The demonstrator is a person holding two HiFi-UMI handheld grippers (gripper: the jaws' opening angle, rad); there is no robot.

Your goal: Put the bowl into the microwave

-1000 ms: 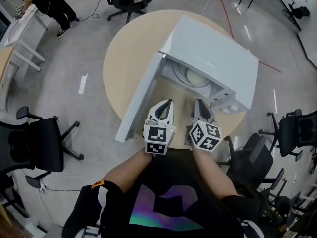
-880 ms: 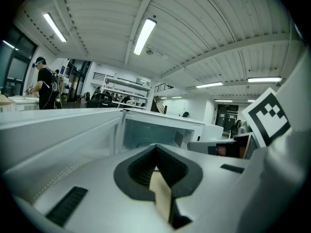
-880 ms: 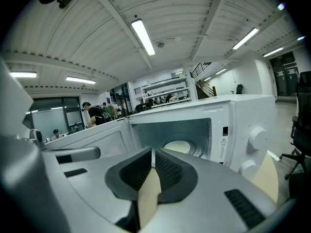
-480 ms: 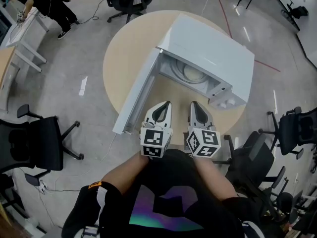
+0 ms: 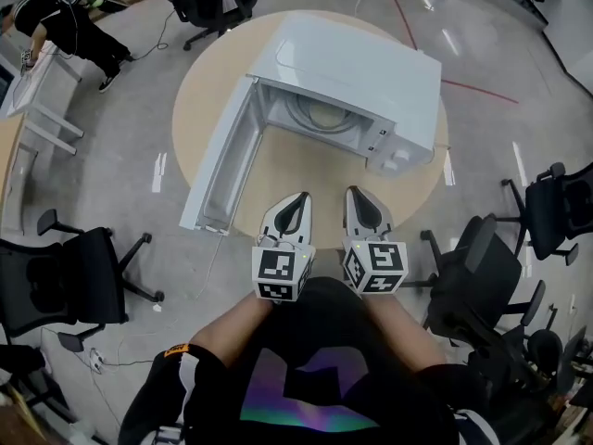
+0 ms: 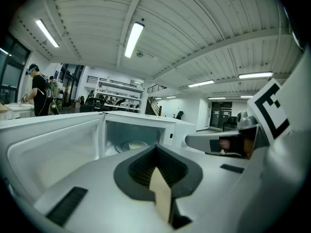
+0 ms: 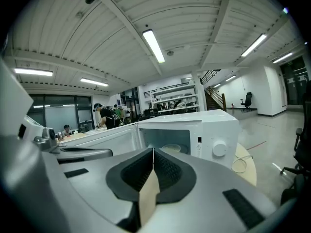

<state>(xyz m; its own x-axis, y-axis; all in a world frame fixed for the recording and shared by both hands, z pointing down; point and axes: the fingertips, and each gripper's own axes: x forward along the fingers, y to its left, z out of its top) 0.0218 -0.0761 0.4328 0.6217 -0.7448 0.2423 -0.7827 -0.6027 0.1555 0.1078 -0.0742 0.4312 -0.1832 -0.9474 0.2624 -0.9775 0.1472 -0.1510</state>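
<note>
The bowl already sits inside the microwave, on the turntable in the open cavity at upper centre of the head view. The left gripper and right gripper hang side by side at the near edge of the round table, both pinched closed with nothing between the jaws. Both point straight up-frame at the cavity, well apart from it. The door stands swung out toward lower left, its free end near the left gripper, so that hand looks better placed to push it closed.
</note>
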